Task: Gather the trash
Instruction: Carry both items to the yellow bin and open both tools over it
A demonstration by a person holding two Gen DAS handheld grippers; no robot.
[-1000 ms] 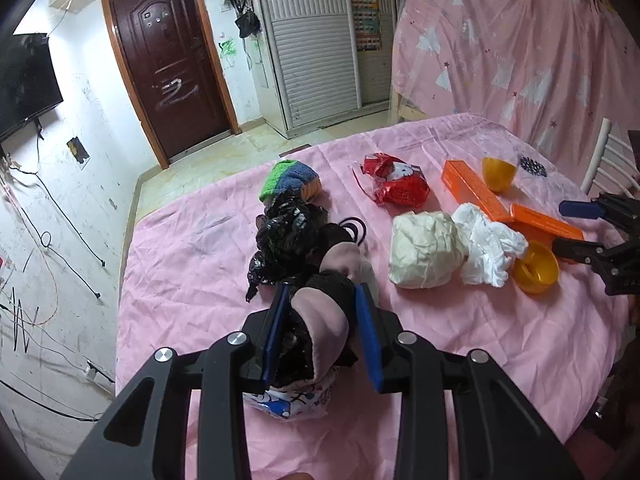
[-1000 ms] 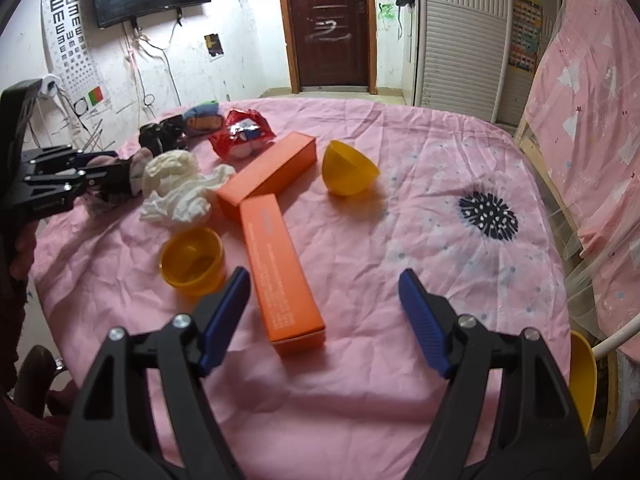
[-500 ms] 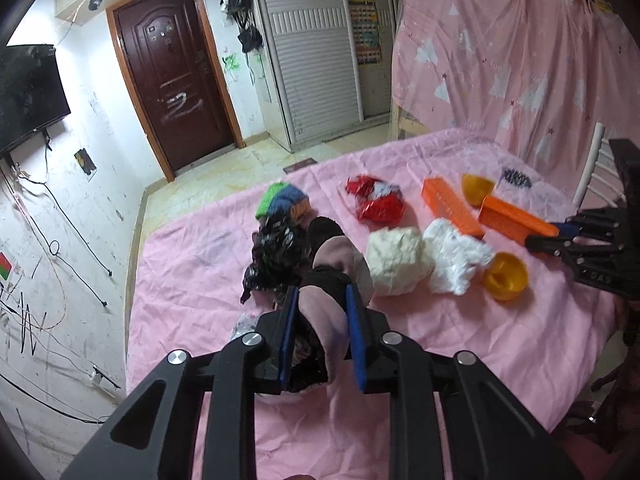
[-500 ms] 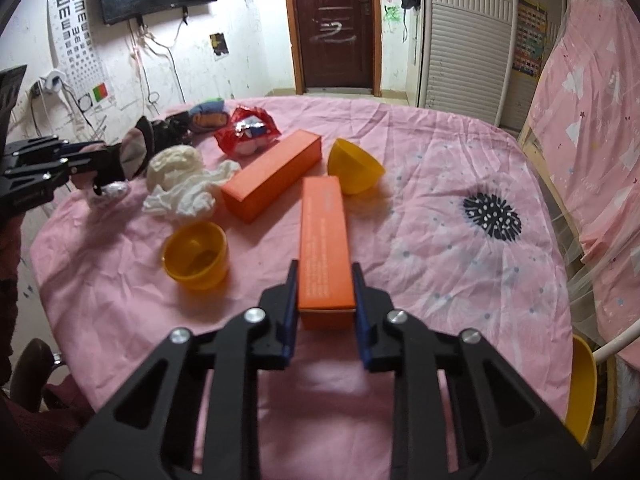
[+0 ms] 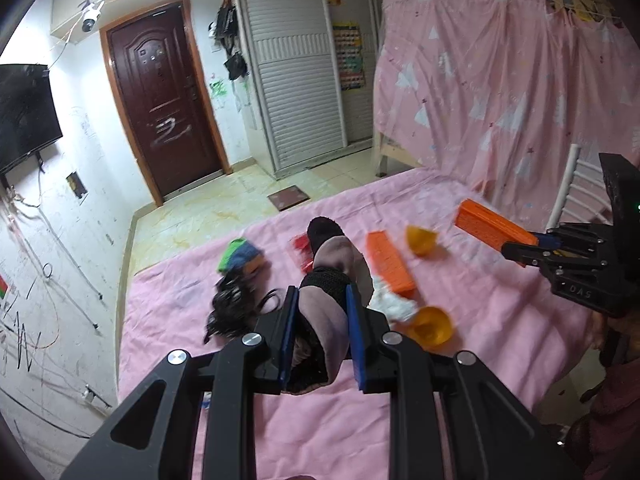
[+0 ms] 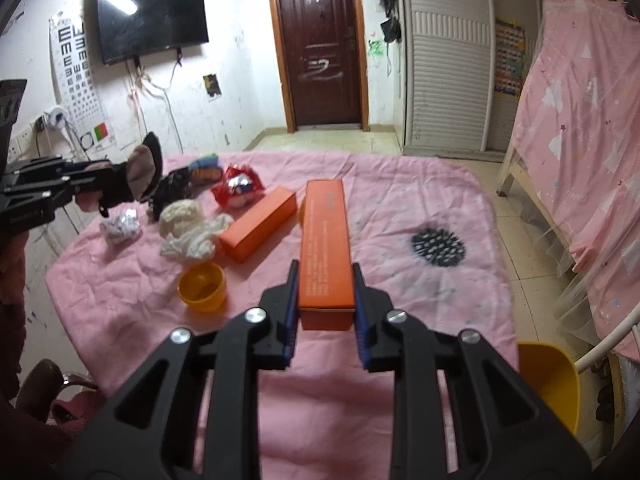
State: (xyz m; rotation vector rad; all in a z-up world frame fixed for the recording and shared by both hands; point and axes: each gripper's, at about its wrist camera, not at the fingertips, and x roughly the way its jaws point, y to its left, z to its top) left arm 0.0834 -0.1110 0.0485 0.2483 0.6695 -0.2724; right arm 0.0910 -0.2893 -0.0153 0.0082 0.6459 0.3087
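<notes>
My left gripper (image 5: 320, 304) is shut on a pink and black sock (image 5: 334, 264) and holds it well above the pink table (image 5: 500, 312). The sock also shows in the right wrist view (image 6: 140, 168). My right gripper (image 6: 325, 280) is shut on a long orange box (image 6: 326, 240), lifted off the table; the box also shows in the left wrist view (image 5: 492, 228). On the table lie a second orange box (image 6: 260, 224), a yellow cup (image 6: 203, 286), white crumpled paper (image 6: 188, 228), a red wrapper (image 6: 238, 190) and a black plastic bag (image 5: 230, 304).
A striped green and blue item (image 5: 240, 254) and a small crumpled printed wrapper (image 6: 120, 230) lie near the table's left side. A black spiky disc (image 6: 438, 246) sits right of centre. A yellow half shell (image 5: 420, 238) lies beyond. A yellow chair (image 6: 552, 380) stands at the right edge.
Both grippers have risen. The left lifted the sock higher off the table. The right closed on the orange box and lifted it clear of the cloth.
</notes>
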